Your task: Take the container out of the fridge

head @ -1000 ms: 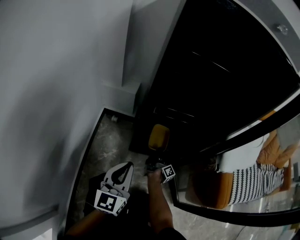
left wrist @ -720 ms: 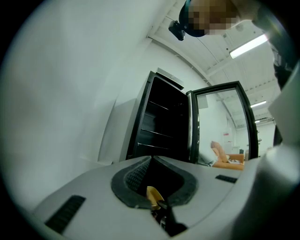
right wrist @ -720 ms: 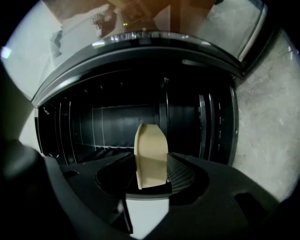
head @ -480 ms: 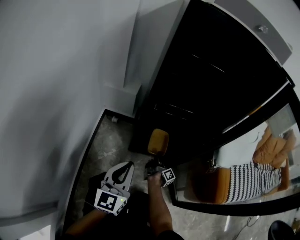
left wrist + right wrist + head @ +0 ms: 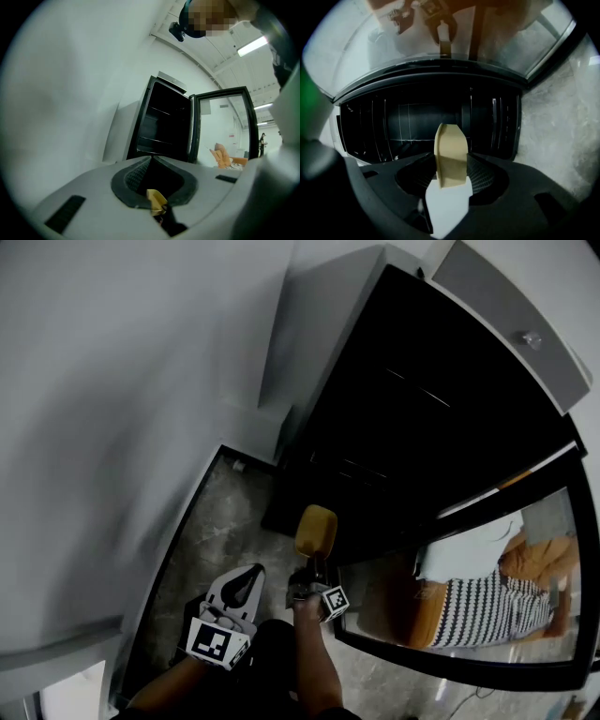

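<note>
While standing partway open, clamps both sides of the tan container (image 5: 451, 157) between the pads of the right gripper (image 5: 451, 164), near end sunk between the jaws and most of the length sticking out past the fingertips. Runs lengthwise straight along those jaws, rounded end pointing away from the hand and toward the dark inside of the open fridge (image 5: 393, 122); from the head view, hangs over the stone floor (image 5: 216, 521) just before the fridge's lower front, beside the swung-open glass door (image 5: 469, 624). Shows the left gripper (image 5: 151, 158) low at the left with jaws closed tip to tip, nothing between them.
</note>
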